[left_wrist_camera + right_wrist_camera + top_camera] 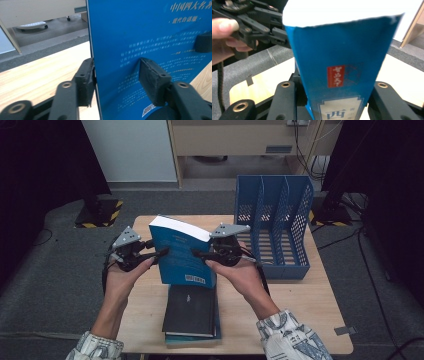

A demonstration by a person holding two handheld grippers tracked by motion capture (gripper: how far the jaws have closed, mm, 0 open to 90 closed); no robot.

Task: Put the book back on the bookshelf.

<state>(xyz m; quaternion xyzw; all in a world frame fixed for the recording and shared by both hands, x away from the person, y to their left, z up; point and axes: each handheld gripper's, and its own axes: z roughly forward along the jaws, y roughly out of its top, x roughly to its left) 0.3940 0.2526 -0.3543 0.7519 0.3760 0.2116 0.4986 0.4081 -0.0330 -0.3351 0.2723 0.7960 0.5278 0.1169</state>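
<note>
Stack of books: nearest the person, lying flat on the table, a dark cover on top. It sits directly below the blue book, probably the pile that book belongs to.
Blue book: held upright above the stack, white page edge up, back cover toward the person. A grip from each side keeps it from tipping.
Left gripper: at the blue book's left edge, jaws on either side of it, one pad on the back cover. The near pad looks slightly off the surface, so the hold seems loose.
Right gripper: at the blue book's right edge, jaws clamping across the spine; this grip likely carries the weight.
File rack: right of and beyond the blue book, slots empty, a likely destination for it.
</note>
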